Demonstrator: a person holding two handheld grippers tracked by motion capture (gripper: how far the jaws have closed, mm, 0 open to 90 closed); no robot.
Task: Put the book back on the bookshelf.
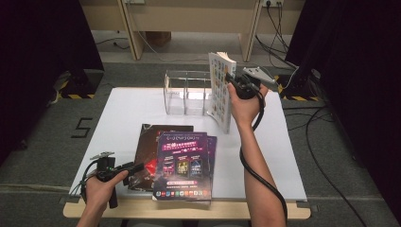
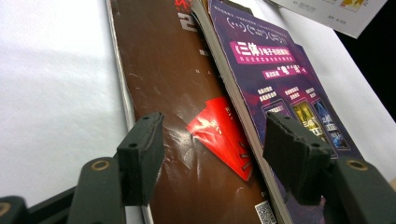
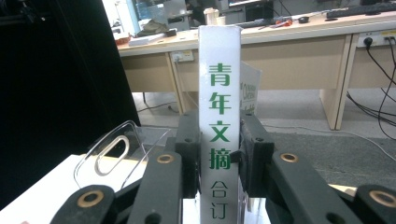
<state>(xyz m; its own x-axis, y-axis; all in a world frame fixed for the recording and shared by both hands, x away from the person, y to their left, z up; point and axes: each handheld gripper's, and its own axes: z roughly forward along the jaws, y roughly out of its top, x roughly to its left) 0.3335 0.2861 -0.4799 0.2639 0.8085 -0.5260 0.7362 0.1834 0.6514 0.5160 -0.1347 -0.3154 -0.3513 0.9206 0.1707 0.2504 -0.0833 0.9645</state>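
Work in hand: the person is carrying a thick white-spined book (image 1: 221, 90) toward the clear acrylic organizer (image 1: 187, 92), judging by where the two are standing.

Right gripper (image 1: 235, 81): it is sitting in the upper right of the high view, its jaws clamping the book by the spine; in the right gripper view the pads (image 3: 188, 154) are pressing both sides of the white spine with green characters.

Book's place: it is hanging upright above the table (image 1: 118, 113), just beside the organizer's right end, its patterned cover facing left in the high view.

Long axis: the spine is running vertically, in line with the organizer's upright slots, so a straight descent looks sufficient.

Key relation: the organizer is lying to the left of and below the held book; in the right gripper view its clear curved wall (image 3: 114, 149) is showing at lower left of the jaws.

Left gripper (image 1: 124, 169): it is resting at the lower left of the high view, jaws standing wide and gripping nothing.

Waiting stack: a brown book (image 2: 173, 93) and a purple magazine (image 2: 280, 79) are lying flat just ahead of the left jaws.

Nearer hand: the left is nearer the stack, the right nearer the organizer.
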